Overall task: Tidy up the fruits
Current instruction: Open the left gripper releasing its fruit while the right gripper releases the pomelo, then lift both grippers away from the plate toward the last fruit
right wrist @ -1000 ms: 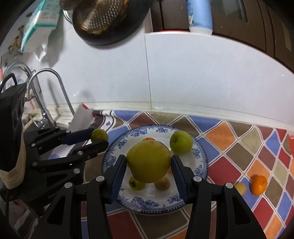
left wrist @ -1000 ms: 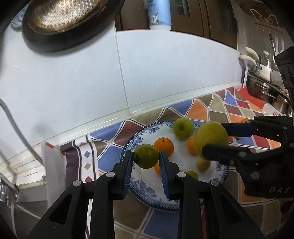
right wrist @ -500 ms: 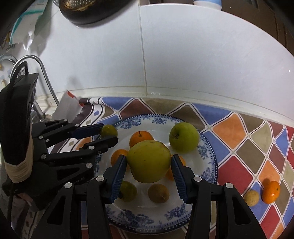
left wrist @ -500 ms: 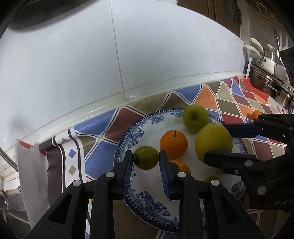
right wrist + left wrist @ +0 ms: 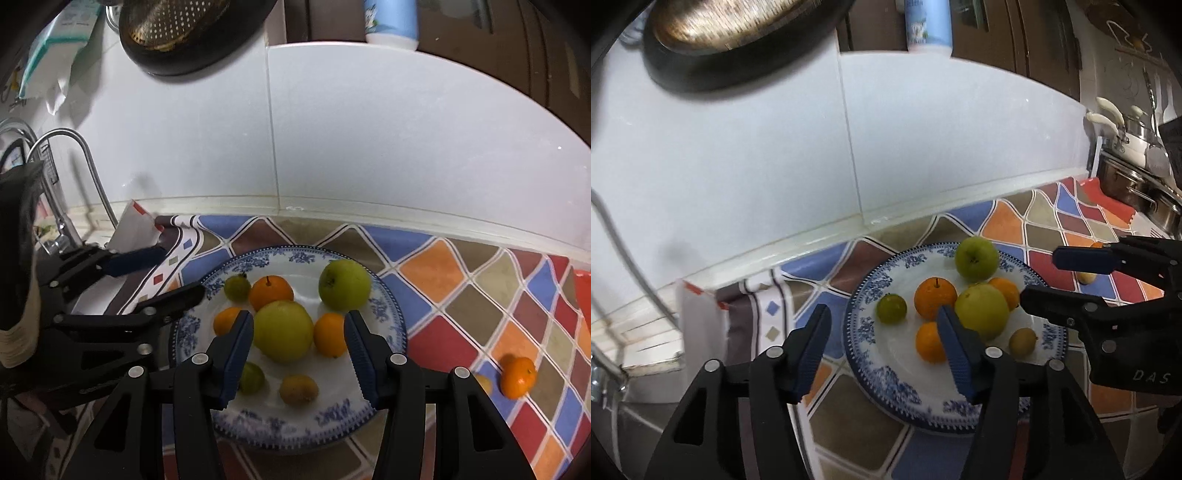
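Note:
A blue-and-white plate on the patterned cloth holds several fruits. A small green fruit lies at the plate's left side, ahead of my left gripper. That gripper's jaws are opening and nothing sits between the pads. A large yellow-green fruit rests mid-plate between the opening jaws of my right gripper, with the right pad well clear of it. A green apple and oranges lie around it.
A mandarin and a small yellow fruit lie on the cloth right of the plate. A faucet and sink stand at the left. Steel pots are at the far right, and a dark pan hangs on the tiled wall.
Both grippers have opened. The small green fruit left the left jaws and lies on the plate. The large yellow-green fruit left the right jaws and rests among the oranges.

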